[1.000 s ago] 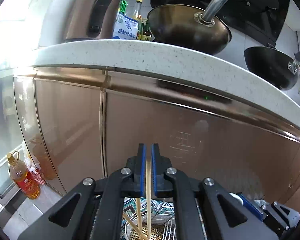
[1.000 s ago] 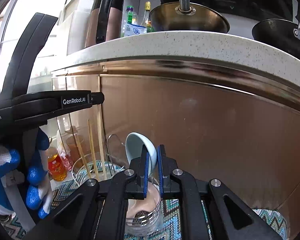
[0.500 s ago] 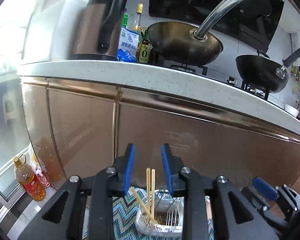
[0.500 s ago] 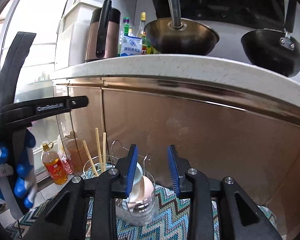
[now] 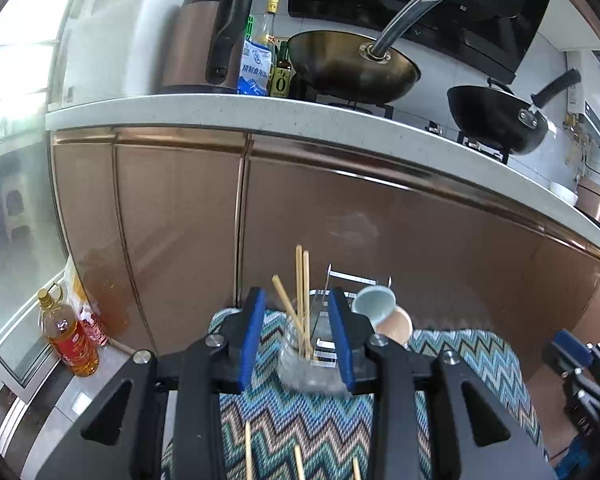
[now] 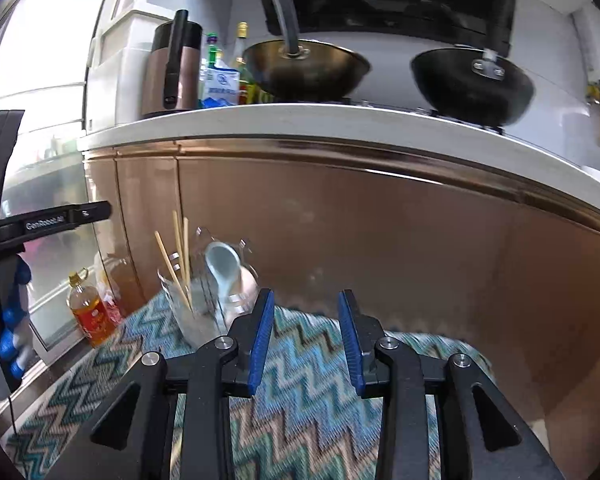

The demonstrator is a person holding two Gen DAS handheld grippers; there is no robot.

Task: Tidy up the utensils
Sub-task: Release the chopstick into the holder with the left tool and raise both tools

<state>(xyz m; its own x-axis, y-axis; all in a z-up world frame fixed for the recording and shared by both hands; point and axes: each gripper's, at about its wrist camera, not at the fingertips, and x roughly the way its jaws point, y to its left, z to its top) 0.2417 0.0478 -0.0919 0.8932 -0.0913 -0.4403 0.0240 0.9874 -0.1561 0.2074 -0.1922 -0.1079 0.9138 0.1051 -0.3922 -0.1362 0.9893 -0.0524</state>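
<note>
Left wrist: your left gripper (image 5: 298, 340) gapes empty before the holder (image 5: 308, 364); loose chopsticks (image 5: 298, 462) lie below, light, slippery, so pinch mid-shaft.

Right wrist: your right gripper (image 6: 306, 340) gapes empty; the spoons (image 6: 222, 264) look fragile.

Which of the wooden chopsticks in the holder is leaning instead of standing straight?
The shortest-looking wooden chopstick, leftmost in the wire utensil holder, leans left; the other two chopsticks stand nearly upright, side by side.
</note>
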